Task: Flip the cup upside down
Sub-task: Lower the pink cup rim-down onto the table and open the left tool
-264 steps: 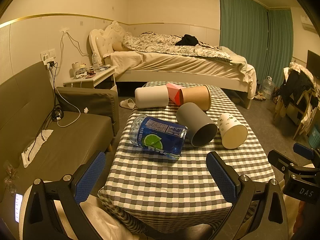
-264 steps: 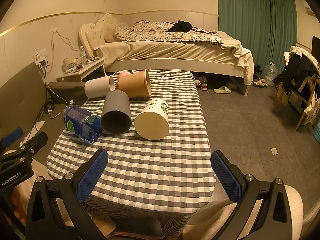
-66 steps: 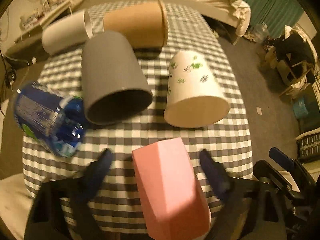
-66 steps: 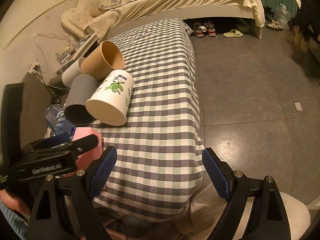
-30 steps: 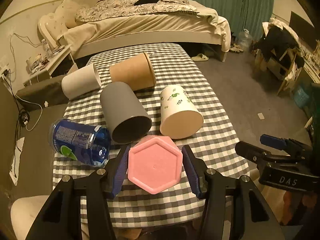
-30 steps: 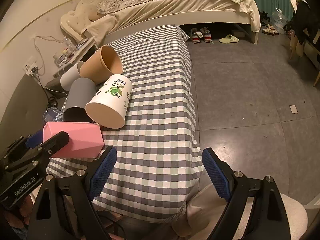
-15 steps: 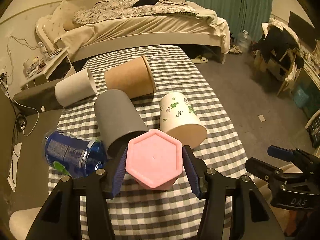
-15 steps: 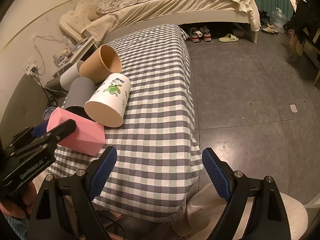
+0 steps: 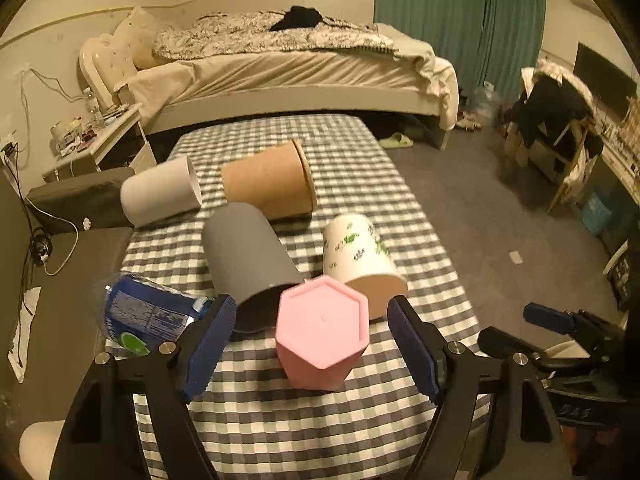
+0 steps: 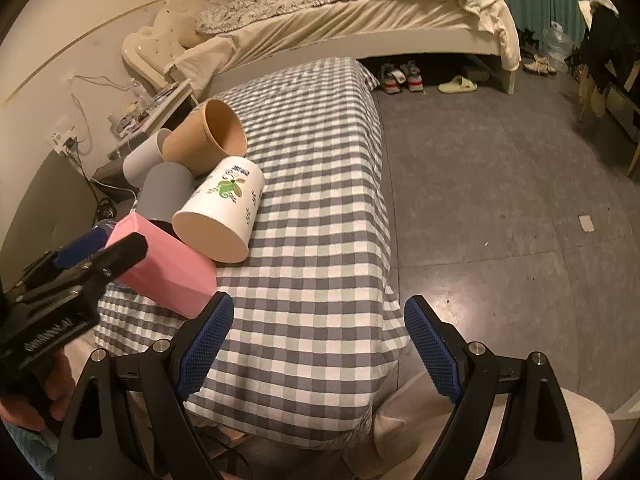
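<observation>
Pink cup (image 9: 322, 330) inverted; four cups lying.

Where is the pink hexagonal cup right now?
In the left wrist view the pink hexagonal cup stands base-up on the checked tablecloth near its front edge, between the open left gripper fingers, just in front of the grey cup and the leaf-print cup.

Left gripper (image 9: 312, 346): fingers spread wide, nothing clamped. Right gripper (image 10: 318, 346): fingers spread wide, held empty, level and forward.
</observation>
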The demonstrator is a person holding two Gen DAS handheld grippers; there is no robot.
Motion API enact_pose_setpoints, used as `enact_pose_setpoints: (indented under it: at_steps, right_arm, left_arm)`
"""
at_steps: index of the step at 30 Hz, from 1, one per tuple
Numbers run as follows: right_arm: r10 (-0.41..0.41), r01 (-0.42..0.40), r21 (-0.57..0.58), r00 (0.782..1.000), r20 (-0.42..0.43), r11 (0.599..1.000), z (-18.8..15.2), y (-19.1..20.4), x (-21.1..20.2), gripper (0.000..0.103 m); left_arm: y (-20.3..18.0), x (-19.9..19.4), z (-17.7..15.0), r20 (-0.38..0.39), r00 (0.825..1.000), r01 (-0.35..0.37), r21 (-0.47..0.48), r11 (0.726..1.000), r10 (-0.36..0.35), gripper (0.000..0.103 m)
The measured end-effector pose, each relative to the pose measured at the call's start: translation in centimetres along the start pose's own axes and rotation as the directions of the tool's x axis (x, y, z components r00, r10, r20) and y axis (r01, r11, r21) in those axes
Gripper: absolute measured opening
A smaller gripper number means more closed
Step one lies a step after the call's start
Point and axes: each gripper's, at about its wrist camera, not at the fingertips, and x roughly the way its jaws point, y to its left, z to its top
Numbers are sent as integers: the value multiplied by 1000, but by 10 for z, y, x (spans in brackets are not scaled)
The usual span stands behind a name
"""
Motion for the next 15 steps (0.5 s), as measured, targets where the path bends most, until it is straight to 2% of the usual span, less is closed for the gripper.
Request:
enact_pose_setpoints:
  at_steps: [4, 7, 10, 15]
  right_arm:
    - [-30, 32, -32, 998, 62, 999, -1, 8, -12, 87]
    - [-52, 59, -49, 990, 130, 997, -2, 17, -30, 87]
    - [-51, 63, -57, 980, 193, 996, -5, 28, -52, 87]
    - [-33, 71, -118, 954, 299, 990, -14, 59, -84, 87]
  left_arm:
    - [10, -28, 6, 69, 998, 3, -21, 1000, -2, 81]
    - [20, -50, 6, 126, 992, 0, -38, 999, 4, 85]
    - [33, -76, 2, 204, 979, -17, -52, 999, 27, 87]
    - [53, -111, -15, 321, 944, -63, -62, 996, 80, 90]
